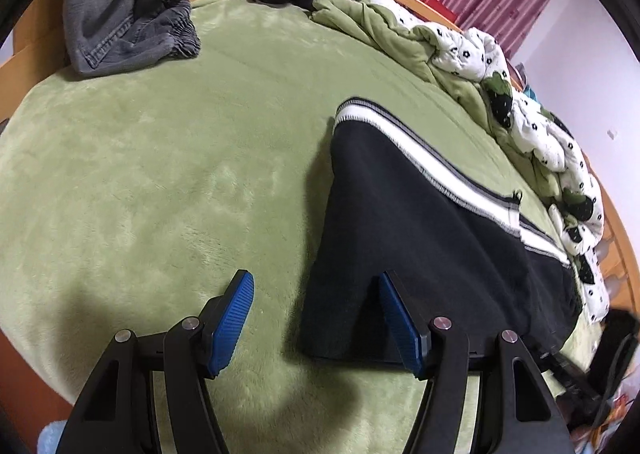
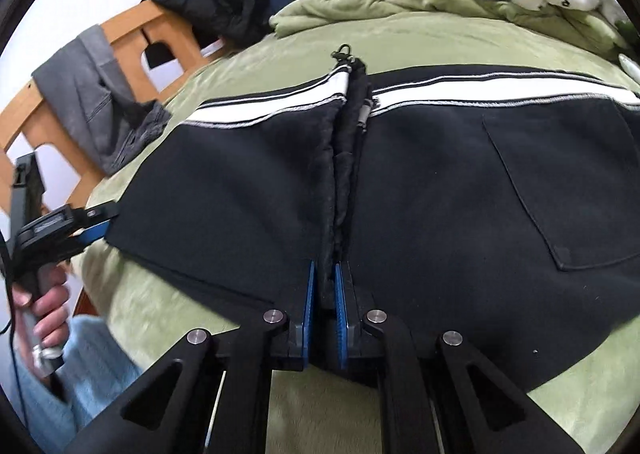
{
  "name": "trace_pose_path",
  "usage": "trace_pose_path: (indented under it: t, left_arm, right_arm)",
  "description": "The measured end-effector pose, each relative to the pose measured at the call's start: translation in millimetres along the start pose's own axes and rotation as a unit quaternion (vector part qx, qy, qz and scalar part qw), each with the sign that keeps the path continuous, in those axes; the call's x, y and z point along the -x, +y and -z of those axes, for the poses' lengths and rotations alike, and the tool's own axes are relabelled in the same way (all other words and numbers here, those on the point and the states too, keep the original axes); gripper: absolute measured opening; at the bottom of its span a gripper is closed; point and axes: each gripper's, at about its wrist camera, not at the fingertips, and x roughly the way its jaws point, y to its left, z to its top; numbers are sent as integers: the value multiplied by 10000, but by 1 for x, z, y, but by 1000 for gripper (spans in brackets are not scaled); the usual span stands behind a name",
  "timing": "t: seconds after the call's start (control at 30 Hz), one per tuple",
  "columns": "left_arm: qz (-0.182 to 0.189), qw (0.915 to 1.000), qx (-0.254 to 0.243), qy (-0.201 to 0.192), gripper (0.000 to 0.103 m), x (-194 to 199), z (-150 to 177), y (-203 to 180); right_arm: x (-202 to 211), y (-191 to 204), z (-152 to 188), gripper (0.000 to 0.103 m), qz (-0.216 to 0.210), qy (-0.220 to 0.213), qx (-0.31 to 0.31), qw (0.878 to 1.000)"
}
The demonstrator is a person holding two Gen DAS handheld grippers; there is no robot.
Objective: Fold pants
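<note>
Pinching the near edge of the black pants (image 2: 420, 189) at the fold, the right gripper (image 2: 325, 310) has its jaws pressed together on cloth. Left gripper (image 1: 316, 318), jaws spread, straddles the pants' left edge on the green bed (image 1: 160, 173). Judgement: close the left before lifting, both angled downward.

Matt fleecy pants (image 2: 440, 181) on seemingly plush blanket (image 1: 160, 157).

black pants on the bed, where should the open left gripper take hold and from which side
Grip the black pants at the near hem corner, where the left gripper already straddles the edge. Come from the near bed edge, one finger slid under: the cloth lies flat there, its corner free.
</note>
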Motion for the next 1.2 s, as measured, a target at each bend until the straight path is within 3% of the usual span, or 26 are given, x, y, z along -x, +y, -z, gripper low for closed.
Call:
trace_pose_path:
  t: [0.13, 0.23, 0.37, 0.47, 0.53, 0.6, 0.7, 0.9, 1.0, 1.07, 1.2]
  left_arm:
    - [-8, 9997, -148, 169, 67, -10, 5, 2]
    - [145, 9998, -148, -65, 64, 1, -5, 0]
    - [351, 9967, -642, -349, 64, 5, -42, -25]
    - [960, 9913, -807, -397, 64, -6, -66, -40]
    - [1106, 9910, -723, -226, 64, -22, -77, -42]
    - [1003, 9927, -670, -64, 63, -39, -79, -40]
    - [770, 9950, -564, 296, 59, -65, -70, -31]
    - [751, 9943, -716, 243, 59, -42, -44, -30]
    - [699, 9943, -796, 119, 59, -18, -24, -26]
    - [515, 9945, -913, 30, 63, -1, -14, -25]
    - [681, 9953, -619, 284, 63, 14, 9, -6]
  right_arm:
    - [9, -5, -32, 20, 59, -392, -62, 9992]
    - [0, 0, -61, 25, 160, -576, 148, 9981]
    - [-28, 3, -99, 26, 254, -669, 345, 9968]
    - [-53, -7, -120, 26, 86, -570, 71, 9983]
    - [-69, -14, -125, 26, 1, -427, -76, 9991]
    - [-88, -21, -126, 16, 243, -207, -113, 9994]
    - [-99, -26, -123, 16, 279, -124, -162, 9994]
    - [-85, -23, -120, 16, 417, -127, -136, 9990]
    - [-59, -18, -104, 29, 625, -357, -167, 9973]
    - [-44, -17, -90, 29, 533, -376, -207, 9977]
    - [-15, -13, -52, 34, 558, -406, -182, 9975]
